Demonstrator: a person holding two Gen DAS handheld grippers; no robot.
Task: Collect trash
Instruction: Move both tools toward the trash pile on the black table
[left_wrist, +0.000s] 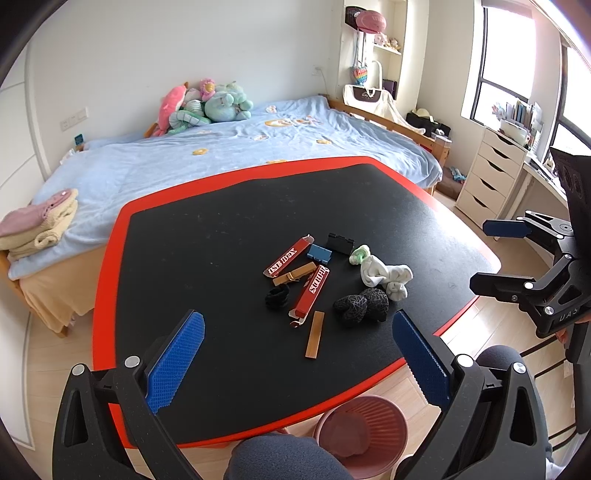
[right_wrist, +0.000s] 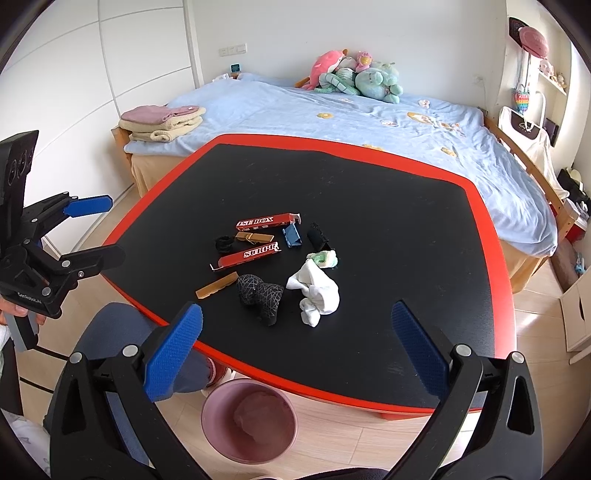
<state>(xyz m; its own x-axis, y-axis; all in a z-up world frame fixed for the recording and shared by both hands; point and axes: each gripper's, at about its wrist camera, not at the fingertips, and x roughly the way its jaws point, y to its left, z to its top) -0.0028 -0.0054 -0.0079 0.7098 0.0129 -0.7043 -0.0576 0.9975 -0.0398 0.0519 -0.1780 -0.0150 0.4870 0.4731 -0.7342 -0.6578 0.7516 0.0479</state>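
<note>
On the black table (left_wrist: 221, 229) (right_wrist: 388, 192) lies a small pile: two red cartons (left_wrist: 310, 291) (right_wrist: 248, 254) (left_wrist: 284, 256) (right_wrist: 262, 222), a wooden strip (left_wrist: 315, 334) (right_wrist: 216, 285), a wooden clip (left_wrist: 294, 274) (right_wrist: 255, 237), white socks (left_wrist: 386, 277) (right_wrist: 317, 291), black socks (left_wrist: 362, 305) (right_wrist: 260, 295), a black hair tie (left_wrist: 277, 297) (right_wrist: 224, 243). A pink bin (left_wrist: 364, 432) (right_wrist: 249, 421) stands on the floor below the near edge. My left gripper (left_wrist: 295, 363) (right_wrist: 98, 229) and right gripper (right_wrist: 295, 354) (left_wrist: 487, 254) are open, empty, hovering short of the pile.
A blue block (left_wrist: 320, 253) (right_wrist: 293, 235), a black block (left_wrist: 340, 243) (right_wrist: 318, 235) and a green-white wad (left_wrist: 359, 254) (right_wrist: 324, 258) also lie on the table. A bed (left_wrist: 221, 155) (right_wrist: 369, 122) stands behind it, white drawers (left_wrist: 487, 173) at right. My knees (left_wrist: 284, 458) are below.
</note>
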